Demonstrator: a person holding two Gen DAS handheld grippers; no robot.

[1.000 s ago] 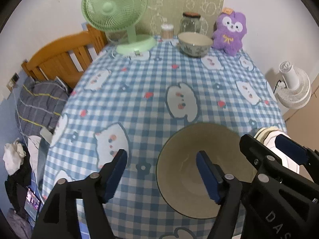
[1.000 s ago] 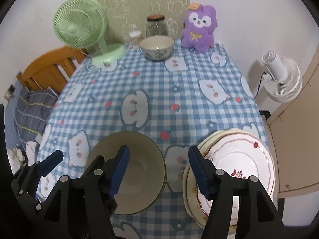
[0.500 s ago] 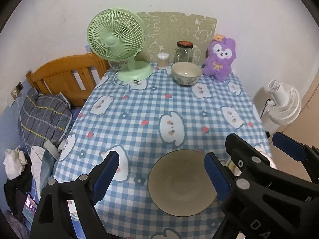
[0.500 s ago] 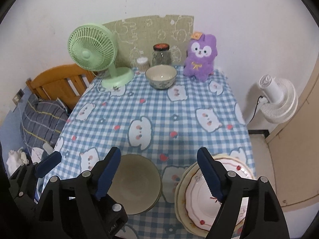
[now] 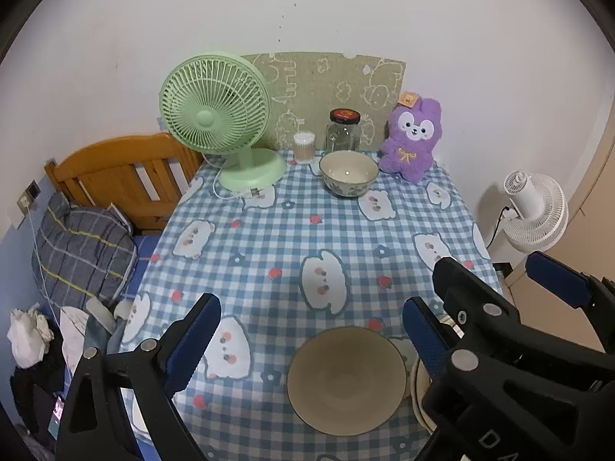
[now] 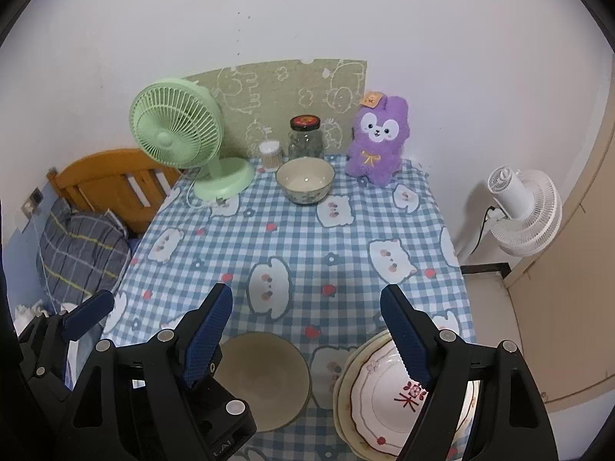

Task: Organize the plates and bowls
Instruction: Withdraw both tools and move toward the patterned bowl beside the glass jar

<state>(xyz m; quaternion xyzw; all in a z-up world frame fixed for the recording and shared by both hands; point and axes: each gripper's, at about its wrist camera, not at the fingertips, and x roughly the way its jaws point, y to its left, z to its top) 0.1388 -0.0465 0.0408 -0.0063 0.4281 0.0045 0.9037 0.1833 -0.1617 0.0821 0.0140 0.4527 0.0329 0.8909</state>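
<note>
A plain beige bowl (image 5: pixel 346 380) sits empty at the near edge of the checked table (image 5: pixel 307 230). My left gripper (image 5: pixel 307 340) hovers above it with nothing between its fingers, and its jaws are opening. A stack of plates (image 6: pixel 384 395), the top one white with a red pattern, lies right of that bowl (image 6: pixel 265 380). My right gripper (image 6: pixel 307 330) stands open and empty, above the gap between bowl and plates. A second bowl (image 6: pixel 305 180) with a patterned outside stands at the far end of the table.
At the back stand a green desk fan (image 5: pixel 215 115), a glass jar (image 5: pixel 343 130), a small cotton-swab tub (image 5: pixel 304 146) and a purple plush toy (image 5: pixel 413 140). A wooden bed frame (image 5: pixel 115 169) is on the left, a white floor fan (image 5: pixel 534 211) on the right.
Both grippers have risen away from the table, so the beige bowl and the plates look smaller and lower. Both pairs of jaws stand wider apart than before.
</note>
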